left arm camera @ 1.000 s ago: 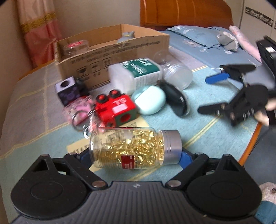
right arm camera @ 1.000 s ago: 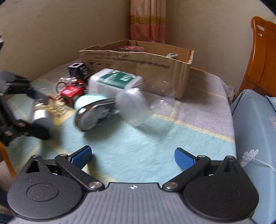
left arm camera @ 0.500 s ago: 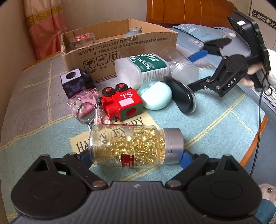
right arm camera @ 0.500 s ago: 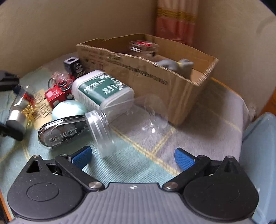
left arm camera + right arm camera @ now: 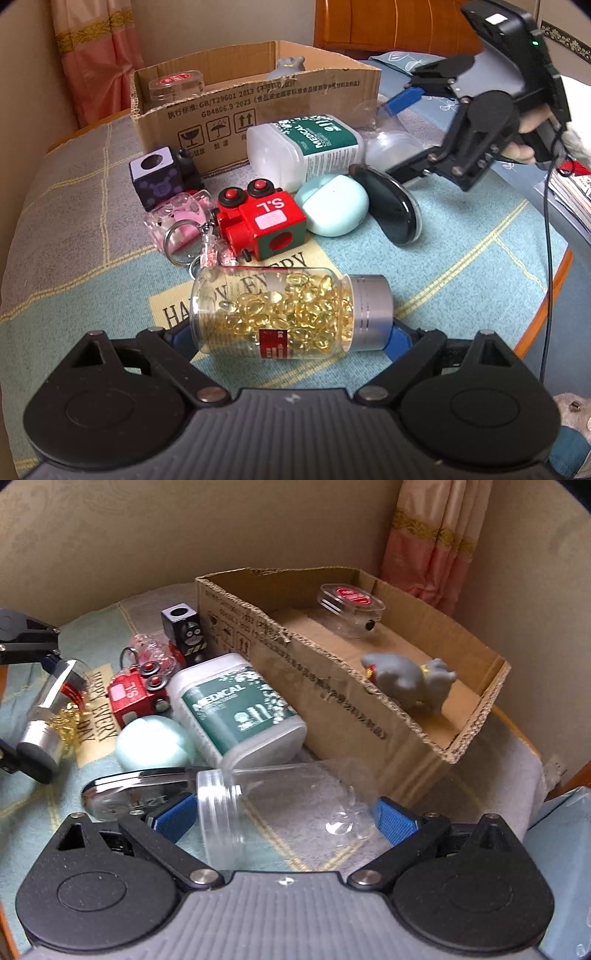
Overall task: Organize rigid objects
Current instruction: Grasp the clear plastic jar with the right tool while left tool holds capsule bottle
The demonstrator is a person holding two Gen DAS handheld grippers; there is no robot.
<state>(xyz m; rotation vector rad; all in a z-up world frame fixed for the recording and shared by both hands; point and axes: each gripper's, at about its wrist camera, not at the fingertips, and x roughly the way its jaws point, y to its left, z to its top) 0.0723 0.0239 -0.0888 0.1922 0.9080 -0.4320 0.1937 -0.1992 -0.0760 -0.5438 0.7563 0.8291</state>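
My left gripper (image 5: 291, 332) is shut on a clear bottle of golden capsules (image 5: 288, 314) with a silver cap, held sideways; the bottle also shows in the right wrist view (image 5: 48, 716). My right gripper (image 5: 284, 816) is open, its blue pads on either side of an empty clear plastic jar (image 5: 280, 812) lying on the cloth; the pads do not visibly press it. A cardboard box (image 5: 258, 107) stands behind, also in the right wrist view (image 5: 369, 705), holding a round clear case with a red label (image 5: 349, 602) and a grey toy animal (image 5: 410, 679).
On the cloth lie a white and green medical bottle (image 5: 306, 147), a mint green case (image 5: 334, 210), a black tape measure (image 5: 391, 206), a red toy block (image 5: 264, 221), a purple cube (image 5: 157, 177) and a pink keychain (image 5: 177, 221). The table edge (image 5: 546, 295) is at the right.
My right gripper has moved forward and in over the clear jar, so the jar now lies between its pads. The left gripper has kept holding the capsule bottle.
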